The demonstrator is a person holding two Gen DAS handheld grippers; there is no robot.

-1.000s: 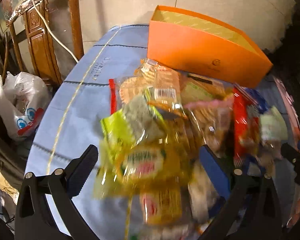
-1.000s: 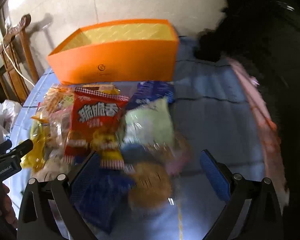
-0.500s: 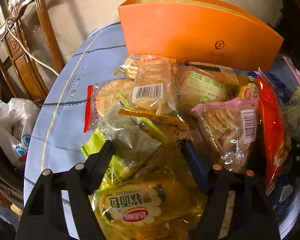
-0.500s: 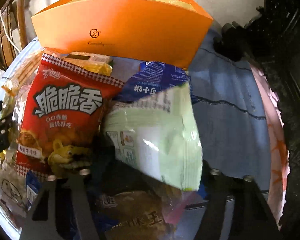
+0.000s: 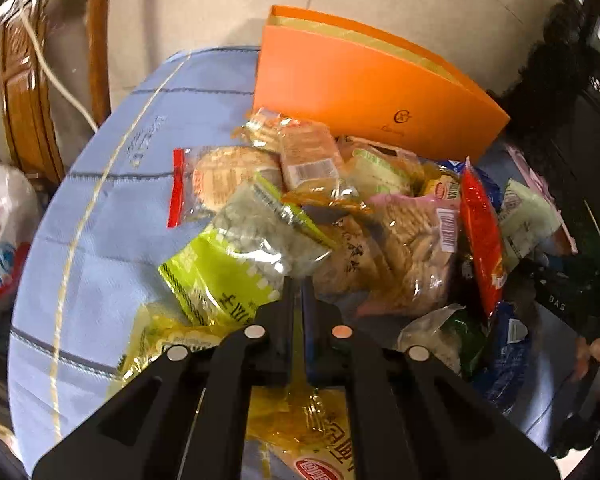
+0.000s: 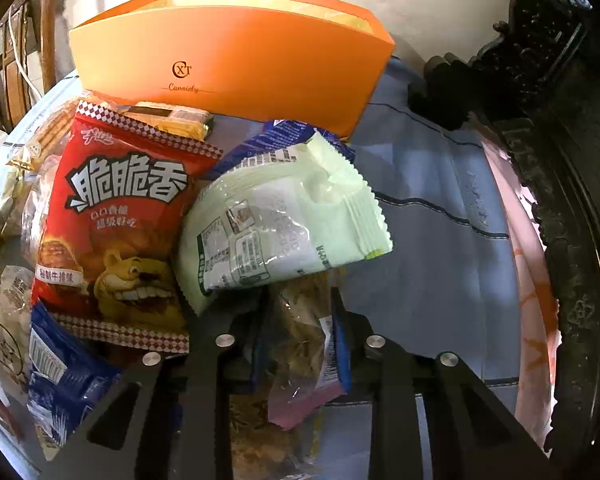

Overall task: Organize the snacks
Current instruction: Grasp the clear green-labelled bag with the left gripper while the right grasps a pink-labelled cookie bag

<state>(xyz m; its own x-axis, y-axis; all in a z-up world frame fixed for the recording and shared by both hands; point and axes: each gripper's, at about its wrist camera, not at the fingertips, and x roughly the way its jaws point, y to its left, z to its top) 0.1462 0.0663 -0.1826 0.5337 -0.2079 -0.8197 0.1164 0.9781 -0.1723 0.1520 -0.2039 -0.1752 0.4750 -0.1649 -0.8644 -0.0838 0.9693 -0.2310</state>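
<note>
A heap of snack packets lies on a round table with a blue cloth (image 5: 112,216), in front of an open orange box (image 5: 360,96). My left gripper (image 5: 298,284) is shut on the edge of a lime-green packet of pale pieces (image 5: 236,256). My right gripper (image 6: 300,300) is nearly shut around a clear packet of brown snack with a pink end (image 6: 304,344). A pale green packet (image 6: 284,224) lies just above its fingers, beside a red chip bag (image 6: 116,220). The orange box (image 6: 236,60) stands behind them.
A wooden chair (image 5: 24,92) and a white plastic bag (image 5: 0,236) are left of the table. Dark carved furniture (image 6: 560,160) stands at the right. A yellow packet (image 5: 300,420) lies under the left gripper. Blue packets (image 6: 60,380) lie at the lower left in the right wrist view.
Both grippers have gone from wide open to closed. The left has pinched the lime-green packet's edge. The right has closed around the clear brown-snack packet under the pale green one.
</note>
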